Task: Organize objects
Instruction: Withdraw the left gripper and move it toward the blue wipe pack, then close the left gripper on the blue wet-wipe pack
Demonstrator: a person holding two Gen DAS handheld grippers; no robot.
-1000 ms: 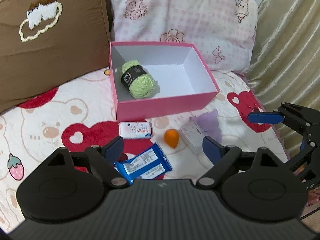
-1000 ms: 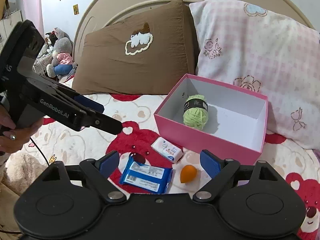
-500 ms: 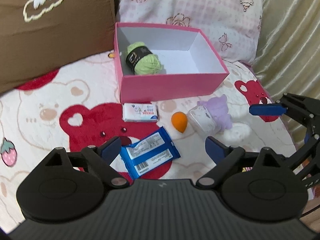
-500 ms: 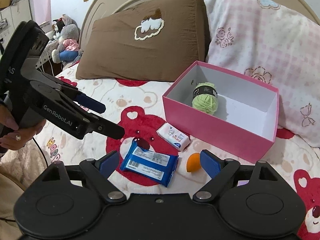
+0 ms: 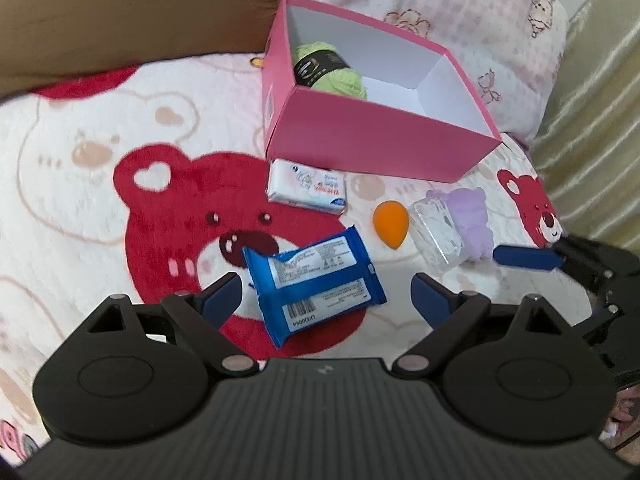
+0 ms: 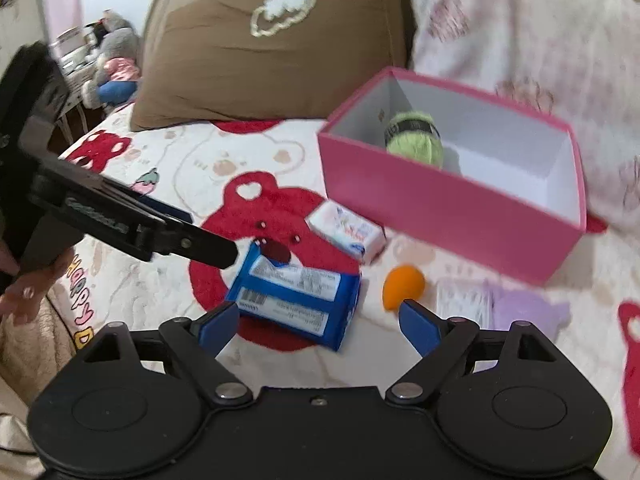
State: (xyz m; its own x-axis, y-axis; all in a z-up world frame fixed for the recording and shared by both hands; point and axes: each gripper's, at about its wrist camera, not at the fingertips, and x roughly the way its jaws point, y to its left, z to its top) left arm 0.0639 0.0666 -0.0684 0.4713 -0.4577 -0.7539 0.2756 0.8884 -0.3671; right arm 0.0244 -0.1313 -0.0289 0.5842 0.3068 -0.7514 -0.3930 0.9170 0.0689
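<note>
A pink box (image 5: 372,148) (image 6: 448,208) stands on the bed with a green yarn ball (image 5: 332,70) (image 6: 416,142) inside. In front of it lie a white tissue pack (image 5: 306,188) (image 6: 346,232), a blue wipes packet (image 5: 314,276) (image 6: 294,296), an orange sponge egg (image 5: 390,224) (image 6: 402,286), a clear plastic case (image 5: 438,232) (image 6: 464,304) and a purple plush (image 5: 472,220) (image 6: 528,308). My left gripper (image 5: 326,296) is open just before the blue packet. My right gripper (image 6: 320,326) is open, low over the blue packet's near edge.
A brown pillow (image 6: 260,52) and a pink checked pillow (image 5: 440,12) lean behind the box. The bedspread (image 5: 80,184) has red bear prints. A curtain (image 5: 600,120) hangs at the right. Each gripper shows in the other's view (image 5: 560,264) (image 6: 120,220).
Both grippers have moved forward and down toward the blue packet and the objects in front of the box. Both stay open. The objects have not moved.
</note>
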